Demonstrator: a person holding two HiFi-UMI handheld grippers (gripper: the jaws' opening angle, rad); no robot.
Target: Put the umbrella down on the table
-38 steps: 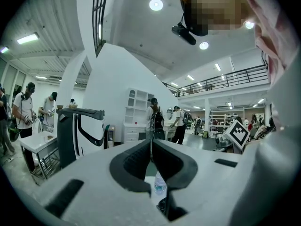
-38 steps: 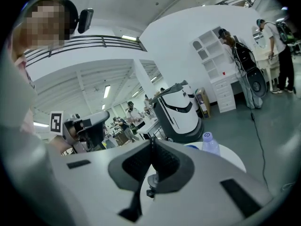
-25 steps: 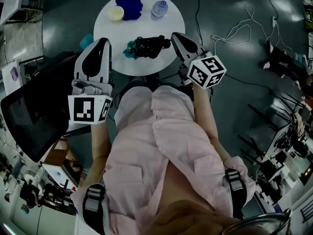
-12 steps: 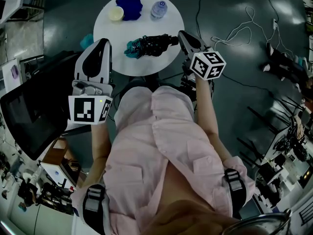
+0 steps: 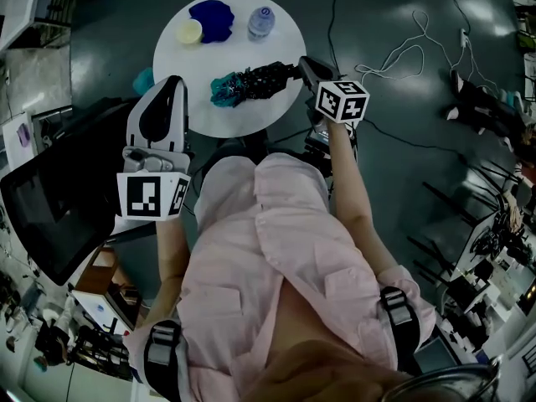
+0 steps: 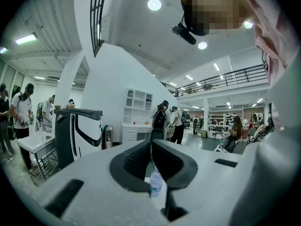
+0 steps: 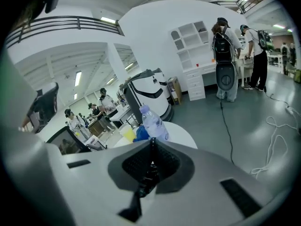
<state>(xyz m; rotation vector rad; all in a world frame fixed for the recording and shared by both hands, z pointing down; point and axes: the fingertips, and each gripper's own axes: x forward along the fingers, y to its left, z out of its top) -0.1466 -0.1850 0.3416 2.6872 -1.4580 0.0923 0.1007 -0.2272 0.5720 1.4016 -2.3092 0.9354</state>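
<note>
The umbrella (image 5: 255, 82) is black with a teal end, the table (image 5: 188, 69) white, the cloth (image 5: 211, 13) blue.

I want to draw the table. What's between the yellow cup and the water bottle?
A crumpled blue cloth lies between the cup and the bottle on the white table, seen best in the head view.
</note>
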